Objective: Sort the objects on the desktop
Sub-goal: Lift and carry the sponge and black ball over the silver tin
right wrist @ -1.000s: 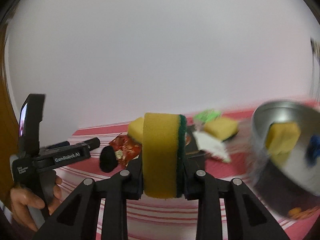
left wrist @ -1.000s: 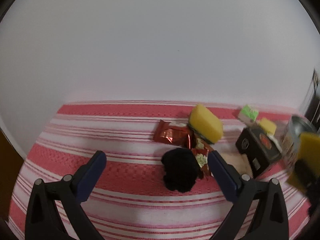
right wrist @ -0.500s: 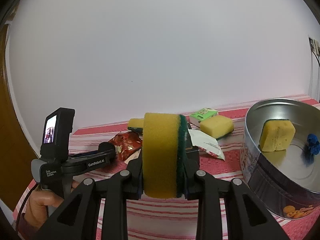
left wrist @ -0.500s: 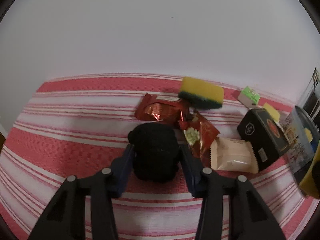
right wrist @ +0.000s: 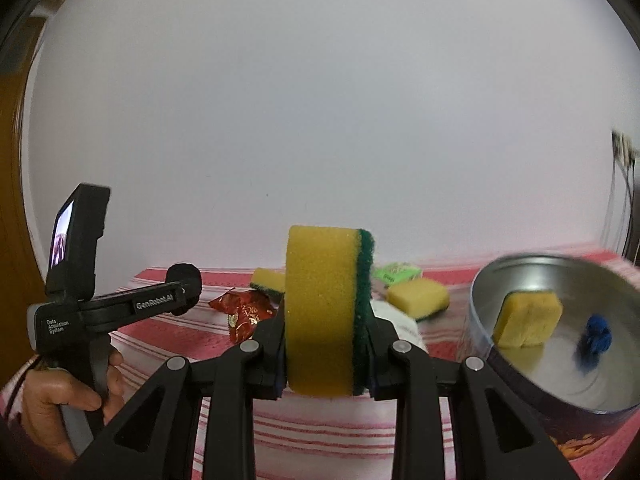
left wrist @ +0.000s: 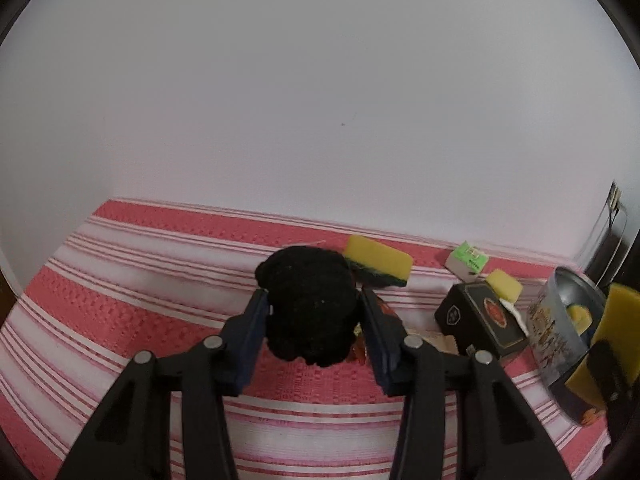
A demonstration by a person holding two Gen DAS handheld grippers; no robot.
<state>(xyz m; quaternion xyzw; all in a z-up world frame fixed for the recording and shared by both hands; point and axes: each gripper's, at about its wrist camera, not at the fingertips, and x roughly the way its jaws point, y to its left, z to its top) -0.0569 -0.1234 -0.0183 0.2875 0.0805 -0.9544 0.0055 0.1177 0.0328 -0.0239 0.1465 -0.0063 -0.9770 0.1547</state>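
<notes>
Sponge (right wrist: pixel 326 312) upright in my R gripper (right wrist: pixel 326 356), jaws clamped on it; tin (right wrist: pixel 560 360) just to its right. L gripper (left wrist: pixel 312 320) jaws grip black pom-pom (left wrist: pixel 310 300).

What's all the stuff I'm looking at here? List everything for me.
Tablecloth: one, red and white stripes, under everything.
Round tin: one, silver, right side.
Sponge in tin: one, yellow.
Blue object: one, in tin; too blurred to identify.
Held sponge: one, yellow with green backing, in right gripper.
Loose sponges: two, yellow, on cloth.
Black fuzzy ball: one, in left gripper.
Black box: one, beside tin.
Green packet: one, near wall.
Red wrapper: one, centre.
Left gripper: black, shut.
Right gripper: black, shut.
Hand: one, holding left gripper's handle.
</notes>
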